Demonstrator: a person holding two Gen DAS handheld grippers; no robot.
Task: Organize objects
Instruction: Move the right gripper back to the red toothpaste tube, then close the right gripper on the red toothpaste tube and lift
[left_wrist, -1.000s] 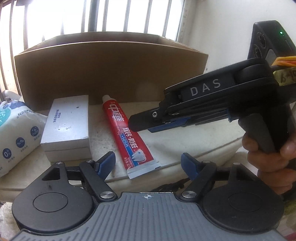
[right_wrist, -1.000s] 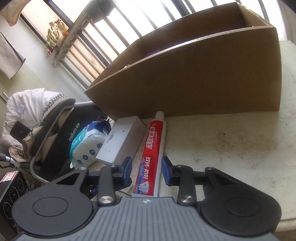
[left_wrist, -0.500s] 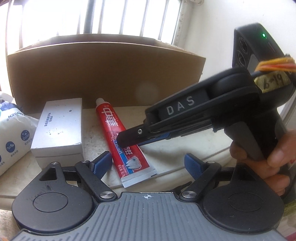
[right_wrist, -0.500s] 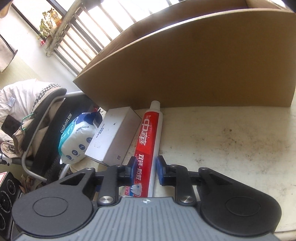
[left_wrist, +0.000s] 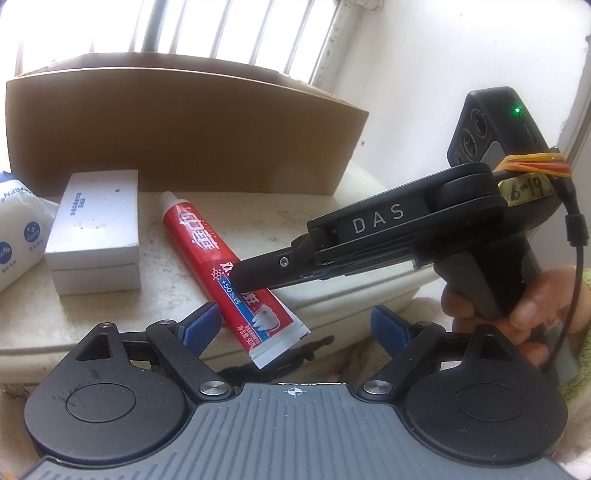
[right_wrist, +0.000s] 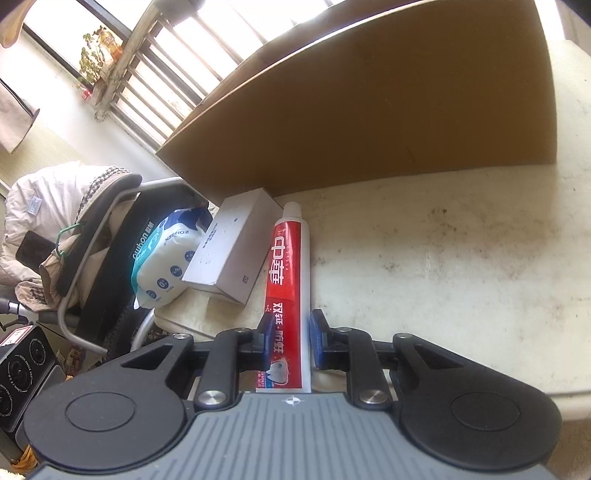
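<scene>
Toothpaste tube (right_wrist: 290, 280): red and white, lying flat on the table (right_wrist: 443, 266), cap end touching or just short of the cardboard box (right_wrist: 369, 110), crimped end overhanging the near table edge. Judged light, soft-walled and partly squeezable; the plastic skin looks smooth, so some slip risk. The lower body near the crimp is flatter and stiffer, a fair place to hold; a hard pinch mid-body would deform it and load the cap.

Right gripper (right_wrist: 290, 338): pads closed in on both sides of the tube's lower third, blue pads against its edges. Reads as gripping the tube, which is not yet lifted off the table. Same grip seen side-on from the left wrist view, right gripper (left_wrist: 243, 275) across the tube (left_wrist: 207, 251).

Left gripper (left_wrist: 291, 325): jaws spread wide, nothing between them, hovering low at the table's near edge, with the tube's crimp just beside its left pad.

Just beside the tube, on its left: a white carton (left_wrist: 98, 229), rigid-looking. Beyond that, a soft tissue pack (right_wrist: 166, 258) at the table's corner.

Table top is pale, stained, matte. The box is open-topped with tall walls; contents not visible. Judgement: likely the destination, so the tube needs lifting over the wall.

Room: barred window (left_wrist: 229, 29) behind the box, strong backlight; a chair with clothes (right_wrist: 74, 221) to the left.
</scene>
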